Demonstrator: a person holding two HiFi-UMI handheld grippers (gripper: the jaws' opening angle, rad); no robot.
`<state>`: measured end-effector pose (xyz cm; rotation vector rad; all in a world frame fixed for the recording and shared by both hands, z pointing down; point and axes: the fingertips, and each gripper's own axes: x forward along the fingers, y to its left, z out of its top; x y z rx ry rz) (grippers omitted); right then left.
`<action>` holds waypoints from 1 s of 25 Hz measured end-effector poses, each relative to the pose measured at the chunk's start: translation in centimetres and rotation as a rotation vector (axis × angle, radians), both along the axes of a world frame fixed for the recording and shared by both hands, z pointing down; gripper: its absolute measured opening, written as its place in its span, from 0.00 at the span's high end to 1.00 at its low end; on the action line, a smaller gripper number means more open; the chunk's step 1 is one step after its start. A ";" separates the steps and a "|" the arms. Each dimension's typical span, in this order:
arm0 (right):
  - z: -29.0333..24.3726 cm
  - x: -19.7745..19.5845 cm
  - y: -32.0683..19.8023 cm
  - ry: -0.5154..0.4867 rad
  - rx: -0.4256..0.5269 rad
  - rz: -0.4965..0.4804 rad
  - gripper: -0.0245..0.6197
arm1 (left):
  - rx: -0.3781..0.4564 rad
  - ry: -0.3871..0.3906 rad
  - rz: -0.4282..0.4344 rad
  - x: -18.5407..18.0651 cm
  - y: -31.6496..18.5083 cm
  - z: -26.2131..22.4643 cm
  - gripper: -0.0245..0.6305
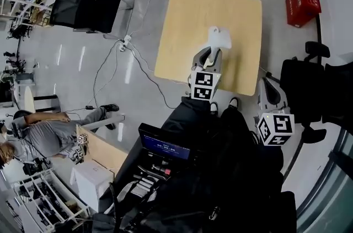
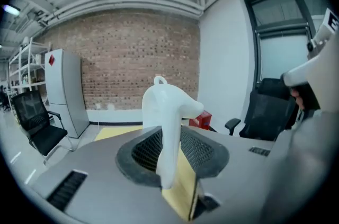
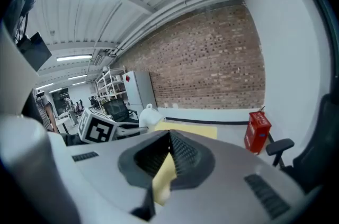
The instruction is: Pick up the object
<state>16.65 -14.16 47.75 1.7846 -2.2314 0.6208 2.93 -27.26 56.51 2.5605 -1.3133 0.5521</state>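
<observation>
1 object point(image 2: 168, 106): white, smooth, top loop | left tongs point(image 2: 170, 162) clamp it | right tongs point(image 3: 168, 138) closed, empty

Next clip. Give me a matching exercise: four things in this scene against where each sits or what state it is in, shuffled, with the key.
1. white plastic object
2. red box
3. right gripper
4. black office chair

A. on the floor, left of the wooden table
B. nothing between its jaws
C. clamped in the left gripper, above the wooden table
D. on the floor past the wooden table's far right corner

Pairs: 1-C; 2-D; 3-B; 4-A
</observation>
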 end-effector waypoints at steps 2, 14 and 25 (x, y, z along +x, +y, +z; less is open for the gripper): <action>-1.5 -0.7 -0.7 0.007 0.046 -0.012 0.95 | 0.033 0.055 -0.023 -1.0 -0.1 -3.1 0.79; -8.3 -4.1 -3.3 -0.015 0.264 -0.074 0.95 | 0.214 0.242 -0.066 -4.4 1.5 -15.5 0.79; -11.4 -4.1 -2.9 -0.008 0.369 -0.080 0.95 | 0.273 0.318 -0.062 -4.8 2.8 -19.5 0.79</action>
